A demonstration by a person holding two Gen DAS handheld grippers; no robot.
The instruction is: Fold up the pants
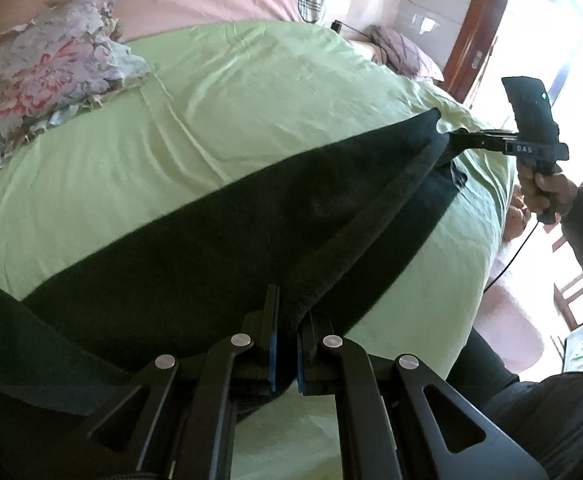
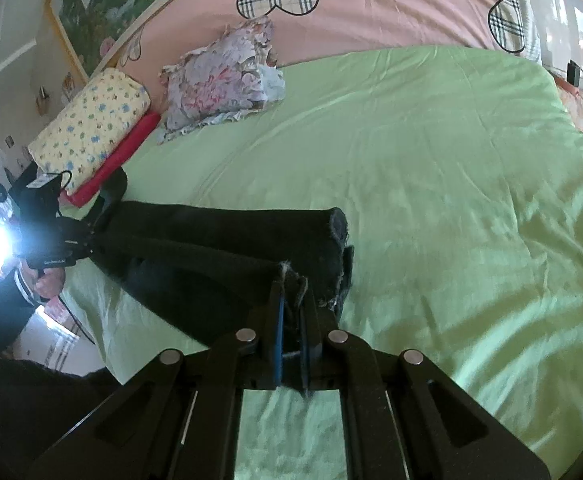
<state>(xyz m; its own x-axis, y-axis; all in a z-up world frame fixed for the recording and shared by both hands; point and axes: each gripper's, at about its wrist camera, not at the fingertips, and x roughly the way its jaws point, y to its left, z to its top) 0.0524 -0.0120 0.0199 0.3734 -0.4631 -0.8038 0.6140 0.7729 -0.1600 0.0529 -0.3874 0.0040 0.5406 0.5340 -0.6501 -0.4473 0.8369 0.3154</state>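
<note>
Dark pants hang stretched over the green bed sheet, pulled lengthwise between both grippers. My left gripper is shut on a bunched fold at one end of them. Far right in the left wrist view, my right gripper pinches the other end. In the right wrist view the right gripper is shut on the frayed leg hems of the pants, with one open cuff lying just beyond. The left gripper clamps the far end at the left, partly lost in glare.
A floral pillow and a yellow patterned pillow on a red one lie at the head of the green sheet. A pink quilt with plaid hearts lies behind. A hand holds the right gripper's handle beside a bright window.
</note>
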